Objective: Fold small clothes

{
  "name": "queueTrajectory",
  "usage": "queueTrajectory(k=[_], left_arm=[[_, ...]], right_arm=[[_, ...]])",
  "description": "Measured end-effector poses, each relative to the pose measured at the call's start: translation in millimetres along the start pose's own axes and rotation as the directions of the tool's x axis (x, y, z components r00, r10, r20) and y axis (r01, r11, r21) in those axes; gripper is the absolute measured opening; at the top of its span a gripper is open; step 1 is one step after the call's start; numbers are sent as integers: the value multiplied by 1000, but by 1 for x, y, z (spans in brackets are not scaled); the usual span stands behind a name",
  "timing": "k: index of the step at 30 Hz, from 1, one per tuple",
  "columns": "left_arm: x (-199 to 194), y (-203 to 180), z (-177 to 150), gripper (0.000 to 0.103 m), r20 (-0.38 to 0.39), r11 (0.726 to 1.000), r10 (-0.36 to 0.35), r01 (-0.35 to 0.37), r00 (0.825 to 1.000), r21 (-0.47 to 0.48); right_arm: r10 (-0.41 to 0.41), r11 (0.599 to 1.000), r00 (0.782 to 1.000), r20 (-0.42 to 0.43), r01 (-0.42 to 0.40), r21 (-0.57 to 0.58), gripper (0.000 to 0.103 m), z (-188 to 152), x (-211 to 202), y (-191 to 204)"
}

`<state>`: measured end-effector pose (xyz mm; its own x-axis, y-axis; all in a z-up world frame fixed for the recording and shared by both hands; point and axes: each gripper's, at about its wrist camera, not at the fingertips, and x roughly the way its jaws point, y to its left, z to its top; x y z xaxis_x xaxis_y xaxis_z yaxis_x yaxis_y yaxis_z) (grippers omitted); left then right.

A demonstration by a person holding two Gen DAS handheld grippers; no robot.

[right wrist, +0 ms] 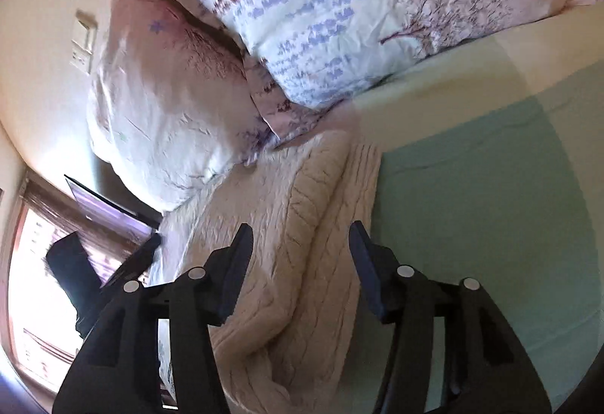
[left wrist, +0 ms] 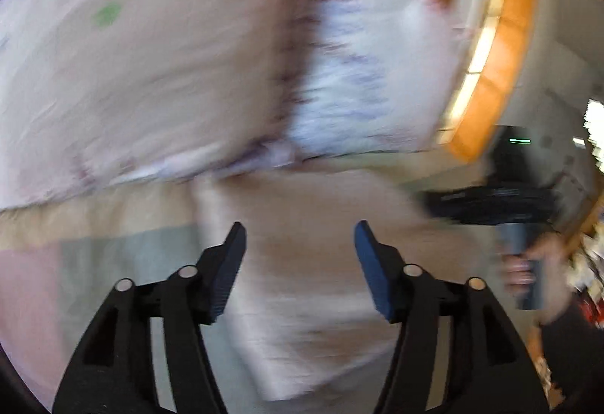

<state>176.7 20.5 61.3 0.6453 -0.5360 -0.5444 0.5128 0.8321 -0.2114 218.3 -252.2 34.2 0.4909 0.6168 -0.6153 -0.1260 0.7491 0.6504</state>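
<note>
A cream cable-knit garment [right wrist: 302, 225] lies folded on the bed in the right wrist view. It also shows, blurred, in the left wrist view [left wrist: 321, 263]. My right gripper [right wrist: 300, 232] is open and empty just above the knit, its jaws apart over it. My left gripper [left wrist: 300, 230] is open and empty above the same garment. The left wrist view is motion-blurred. The right gripper and the hand on it [left wrist: 524, 263] show at the right edge of the left wrist view.
Two floral pillows [right wrist: 339, 17] [right wrist: 162, 104] lie beyond the garment. A pale green sheet [right wrist: 490, 206] covers the bed on the right. A wall with a switch plate [right wrist: 85, 44] and a window [right wrist: 34, 281] are at the left. An orange door frame [left wrist: 502, 55] stands beyond the bed.
</note>
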Motion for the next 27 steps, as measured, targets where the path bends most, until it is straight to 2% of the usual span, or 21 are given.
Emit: queueTrajectory(k=[1, 2, 3, 4, 6, 8, 10, 12, 13, 14, 15, 16, 17, 18, 20, 21, 22, 24, 27], left_arm=[[4, -12, -2, 64, -8, 999, -39, 39, 999, 21], [12, -24, -4, 64, -32, 997, -68, 69, 997, 36], [22, -30, -11, 63, -77, 994, -100, 103, 992, 40], [29, -33, -17, 61, -111, 992, -114, 119, 987, 41], [48, -39, -34, 48, -188, 991, -108, 121, 976, 59], [52, -43, -46, 47, -196, 989, -93, 113, 976, 91], [53, -51, -52, 47, -185, 986, -47, 76, 982, 152], [55, -53, -52, 49, -179, 985, -28, 57, 983, 162], [53, -51, -51, 49, -172, 987, -26, 53, 985, 153], [43, -48, -51, 51, -157, 991, -36, 55, 987, 123], [27, -40, -52, 60, -139, 994, -51, 64, 989, 92], [13, -34, -53, 65, -115, 996, -65, 72, 991, 59], [2, -28, -55, 71, -85, 997, -66, 68, 994, 26], [-10, -22, -56, 73, -53, 999, -47, 47, 997, -8], [-28, -10, -63, 77, -22, 998, 4, -5, 1000, -65], [-31, -6, -66, 81, -18, 996, 25, -26, 1000, -88], [-32, -3, -69, 81, -22, 993, 44, -47, 999, -107], [-30, 3, -77, 83, -61, 987, 88, -96, 994, -129], [-23, 3, -86, 87, -132, 977, 168, -182, 977, -107]], right_arm=[[-16, 999, 1000, -15, 16, -33, 17, -3, 13, 8], [-89, 993, 996, -1, 89, -77, 13, -6, 21, 16], [-120, 989, 993, 19, 122, -82, 13, -8, 23, 15], [-137, 989, 990, 39, 139, -59, 12, -6, 26, 10], [-119, 992, 991, 57, 116, 57, 11, -1, 26, -12], [-111, 990, 992, 60, 104, 99, 11, -1, 24, -24], [-154, 986, 985, 73, 148, 80, 12, -5, 22, -16], [-202, 979, 976, 82, 198, 59, 23, -8, 22, -6], [-225, 974, 968, 110, 221, 53, 33, -13, 9, 0], [-225, 974, 962, 155, 222, 36, 35, -19, -4, 8], [-211, 977, 958, 195, 213, 11, 35, -18, -11, 14], [-161, 983, 956, 245, 177, -47, 38, -27, -26, 26], [-124, 985, 958, 260, 151, -86, 44, -35, -35, 36], [-72, 983, 962, 262, 113, -144, 46, -47, -42, 49], [-49, 974, 973, 225, 96, -203, 48, -58, -31, 62], [-64, 969, 979, 192, 107, -222, 48, -62, -25, 63], [-136, 959, 979, 150, 168, -229, 49, -64, -8, 57], [-242, 945, 966, 94, 256, -205, 49, -63, 20, 36], [-205, 958, 967, 150, 230, -170, 50, -68, -6, 39]])
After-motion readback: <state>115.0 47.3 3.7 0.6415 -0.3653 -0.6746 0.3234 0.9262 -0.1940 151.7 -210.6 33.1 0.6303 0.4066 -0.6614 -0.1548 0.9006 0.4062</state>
